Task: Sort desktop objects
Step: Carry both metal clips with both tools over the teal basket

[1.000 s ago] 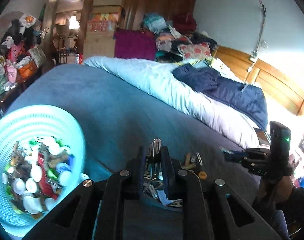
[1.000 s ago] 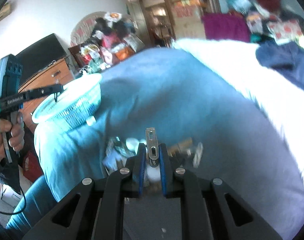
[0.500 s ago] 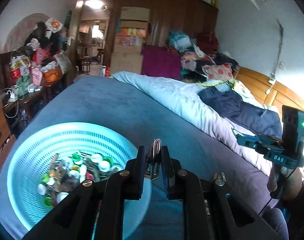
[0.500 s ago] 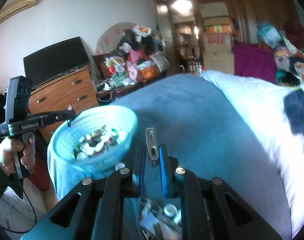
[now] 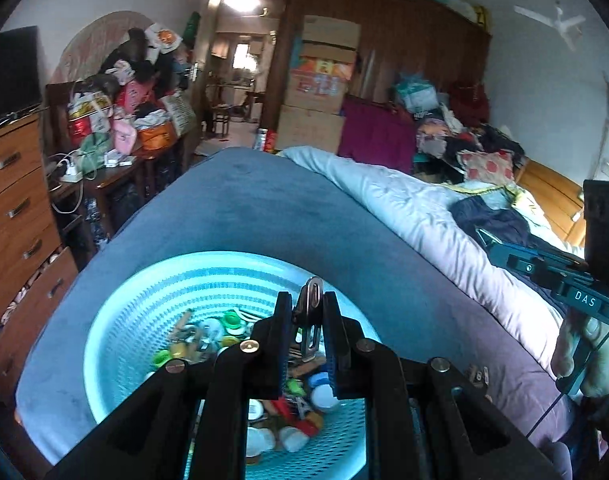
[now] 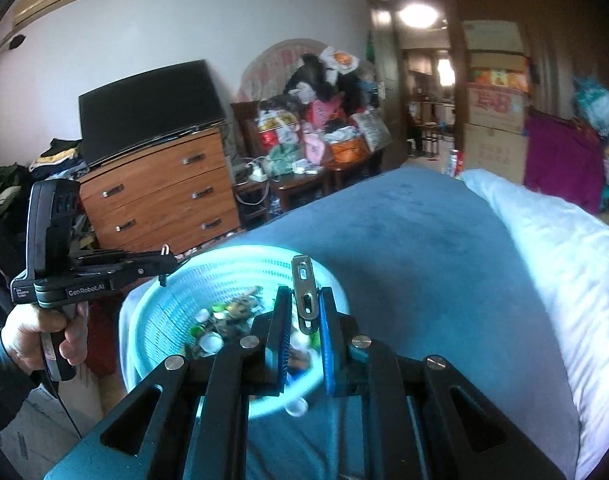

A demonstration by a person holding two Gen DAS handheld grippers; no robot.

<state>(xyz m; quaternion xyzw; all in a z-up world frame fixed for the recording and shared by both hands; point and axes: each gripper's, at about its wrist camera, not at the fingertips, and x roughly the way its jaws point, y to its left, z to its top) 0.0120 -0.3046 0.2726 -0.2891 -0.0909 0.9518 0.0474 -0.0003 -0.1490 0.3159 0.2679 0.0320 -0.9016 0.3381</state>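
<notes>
A pale blue mesh basket (image 5: 144, 312) (image 6: 164, 312) sits on the blue bed cover, holding several bottle caps, clips and small bits. My left gripper (image 5: 309, 312) hangs over the basket's right half, shut on a metal clip (image 5: 310, 300) that sticks up between its pads. My right gripper (image 6: 304, 308) hovers above the basket's near right rim, shut on another metal clip (image 6: 304, 284) standing upright. In the right wrist view the left gripper (image 6: 162, 264), held by a hand, pokes over the basket's left rim. The right gripper (image 5: 492, 240) shows at the right in the left wrist view.
The blue bed cover (image 5: 284, 208) runs far ahead, with a white quilt (image 5: 404, 208) and dark clothes to the right. A wooden chest of drawers (image 6: 164, 196) with a screen stands left of the bed. A few small items (image 5: 478, 374) lie on the cover beside the basket.
Both grippers have lifted and swung left from the pile of small items to over the basket, each still shut on its clip.
</notes>
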